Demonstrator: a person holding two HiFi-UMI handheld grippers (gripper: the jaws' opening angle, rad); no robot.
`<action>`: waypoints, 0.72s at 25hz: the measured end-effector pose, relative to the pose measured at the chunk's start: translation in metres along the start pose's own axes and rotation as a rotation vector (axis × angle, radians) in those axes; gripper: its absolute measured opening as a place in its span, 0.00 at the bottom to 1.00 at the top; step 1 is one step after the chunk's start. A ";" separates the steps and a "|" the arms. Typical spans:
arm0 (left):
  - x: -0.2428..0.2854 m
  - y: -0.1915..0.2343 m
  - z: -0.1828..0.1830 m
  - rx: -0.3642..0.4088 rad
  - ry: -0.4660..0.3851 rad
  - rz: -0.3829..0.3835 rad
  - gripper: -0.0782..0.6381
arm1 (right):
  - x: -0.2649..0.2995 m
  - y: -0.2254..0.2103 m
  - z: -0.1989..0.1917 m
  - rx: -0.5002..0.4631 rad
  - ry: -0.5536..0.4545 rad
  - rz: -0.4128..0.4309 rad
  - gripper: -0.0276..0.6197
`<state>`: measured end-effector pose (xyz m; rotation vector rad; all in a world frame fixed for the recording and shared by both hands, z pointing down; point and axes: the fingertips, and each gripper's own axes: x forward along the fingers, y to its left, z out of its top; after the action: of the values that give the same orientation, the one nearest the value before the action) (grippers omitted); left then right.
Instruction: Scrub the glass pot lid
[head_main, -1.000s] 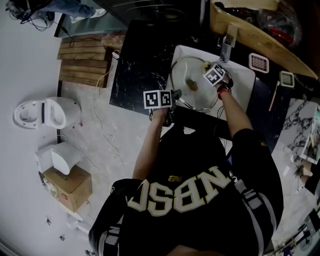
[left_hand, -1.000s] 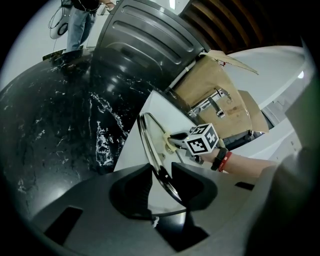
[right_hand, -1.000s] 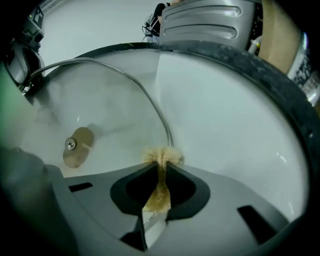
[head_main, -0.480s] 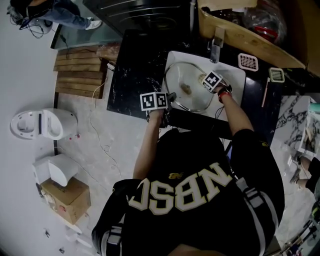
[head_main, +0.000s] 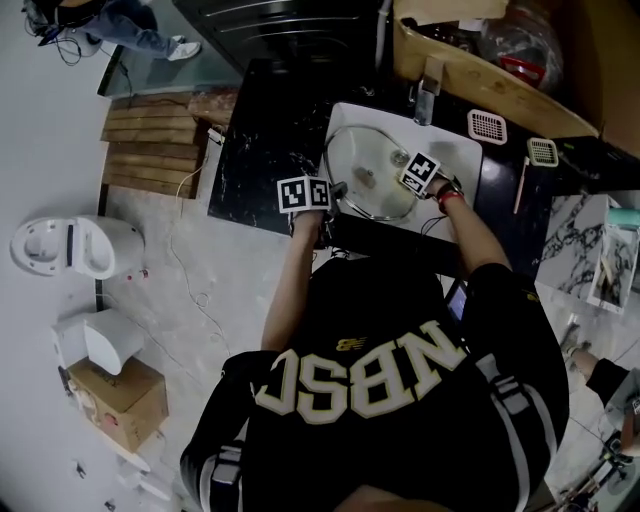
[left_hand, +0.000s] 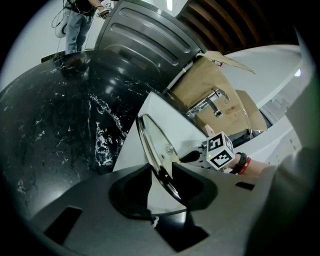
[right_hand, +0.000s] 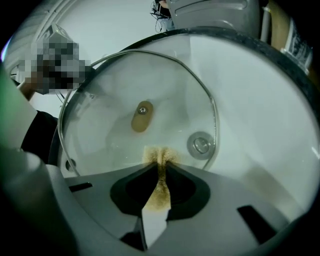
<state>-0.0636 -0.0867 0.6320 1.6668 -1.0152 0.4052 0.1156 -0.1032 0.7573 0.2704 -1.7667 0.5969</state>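
1. Glass pot lid (right_hand: 105, 115), round, clear, metal-rimmed, w/ tan oval knob (right_hand: 141, 116) at centre: held tilted in the white rectangular sink (head_main: 470, 150), btwn the two claws.
2. L claw (left_hand: 162, 166): jaws clamped on the lid's metal rim at the near edge. Glass runs up and away from the tips, seen almost edge-on.
3. R claw (right_hand: 159, 167): jaws closed on a brown-yellow scrub pad (right_hand: 158, 187). Pad's front edge sticks out past the tips and presses on the glass, just below the knob.
4. Round metal drain (right_hand: 200, 144) shows thru the glass, up and right of R claw's tips, near the lid's rim.
5. Black marbled counter (left_hand: 60, 125) lies left of L claw.
6. Chrome tap (left_hand: 212, 102) stands beyond L claw, at the sink's far side.
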 end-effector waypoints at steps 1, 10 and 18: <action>0.000 0.000 0.000 0.000 0.000 0.000 0.30 | -0.001 0.005 0.001 -0.003 -0.001 0.018 0.12; 0.001 0.001 0.000 0.001 -0.004 0.002 0.31 | -0.013 0.052 0.006 -0.016 -0.091 0.148 0.12; 0.000 0.001 0.001 -0.006 -0.002 0.001 0.31 | -0.036 0.108 0.023 -0.004 -0.214 0.326 0.13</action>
<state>-0.0649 -0.0871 0.6324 1.6614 -1.0175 0.4012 0.0553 -0.0291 0.6920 0.0420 -2.0372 0.8206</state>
